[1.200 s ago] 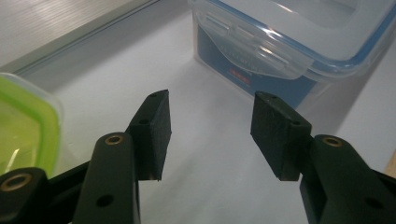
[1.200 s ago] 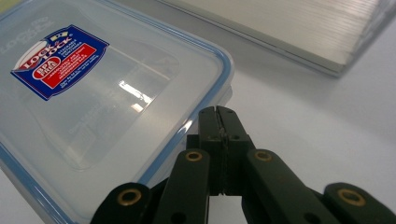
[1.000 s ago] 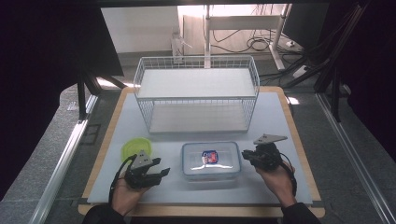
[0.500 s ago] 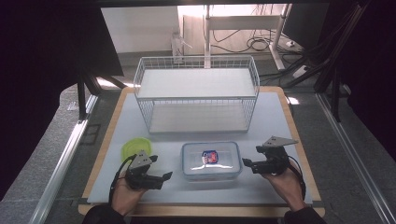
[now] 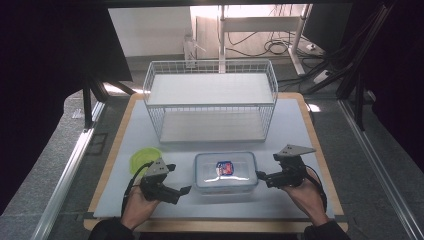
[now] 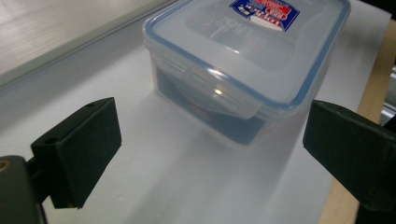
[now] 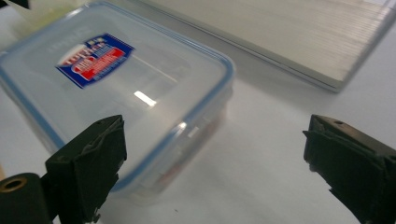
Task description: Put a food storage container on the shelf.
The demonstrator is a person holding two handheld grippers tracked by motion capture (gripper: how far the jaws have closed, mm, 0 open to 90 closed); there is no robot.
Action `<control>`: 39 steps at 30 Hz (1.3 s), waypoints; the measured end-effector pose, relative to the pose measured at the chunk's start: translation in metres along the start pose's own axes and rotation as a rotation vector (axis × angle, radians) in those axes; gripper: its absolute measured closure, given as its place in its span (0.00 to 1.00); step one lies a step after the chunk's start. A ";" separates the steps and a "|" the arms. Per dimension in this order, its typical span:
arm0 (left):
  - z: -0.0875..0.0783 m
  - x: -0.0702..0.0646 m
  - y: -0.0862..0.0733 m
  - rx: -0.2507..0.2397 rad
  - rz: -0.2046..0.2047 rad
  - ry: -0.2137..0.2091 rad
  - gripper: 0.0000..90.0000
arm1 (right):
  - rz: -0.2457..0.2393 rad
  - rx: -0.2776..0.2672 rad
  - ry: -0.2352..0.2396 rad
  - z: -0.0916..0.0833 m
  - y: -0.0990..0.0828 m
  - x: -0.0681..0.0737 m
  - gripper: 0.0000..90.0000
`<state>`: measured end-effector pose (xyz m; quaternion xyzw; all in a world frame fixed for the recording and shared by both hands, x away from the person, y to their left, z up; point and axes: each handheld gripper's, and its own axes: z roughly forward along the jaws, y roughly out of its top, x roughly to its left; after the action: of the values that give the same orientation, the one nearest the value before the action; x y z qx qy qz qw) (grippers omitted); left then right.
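The left gripper (image 5: 181, 181) sits low over the white mat (image 5: 300, 125), its jaws spread wide — they have just been opening — with nothing pinched between them; seen along those jaws, the near end of the clear lidded container (image 6: 247, 70) lies just ahead of the pads, apart from both. The right gripper (image 5: 260, 176) mirrors it on the other side, jaws likewise just opened and standing wide, one pad close against the container's blue-rimmed corner though I cannot tell whether it touches, the other out over bare mat. Each is carried in a hand coming up from the near edge of the table. The container rests flat on the mat between the two grippers, lid on, a red-and-blue label (image 5: 224, 168) on top. Beyond the left hand lies a green lid (image 5: 142, 157), and farther back stands a white wire rack (image 5: 210, 100) with two shelves.
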<state>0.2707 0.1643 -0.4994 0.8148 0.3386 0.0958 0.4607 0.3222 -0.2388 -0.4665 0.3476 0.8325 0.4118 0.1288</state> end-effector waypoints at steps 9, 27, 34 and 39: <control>0.023 0.010 0.021 0.055 -0.084 -0.036 0.04 | 0.043 0.079 0.075 0.010 0.009 0.008 0.06; 0.066 0.025 0.023 0.120 -0.238 -0.255 0.00 | 0.256 0.190 0.303 0.048 0.008 -0.008 0.13; 0.051 0.016 0.022 0.121 -0.198 -0.237 0.11 | 0.275 0.174 0.294 0.040 0.005 -0.007 0.23; 0.042 0.005 0.015 0.085 -0.191 -0.218 0.20 | 0.266 0.138 0.266 0.026 0.001 -0.001 0.33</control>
<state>0.3011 0.1337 -0.5112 0.8033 0.3662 -0.0519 0.4668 0.3364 -0.2236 -0.4819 0.4049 0.8152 0.4094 -0.0622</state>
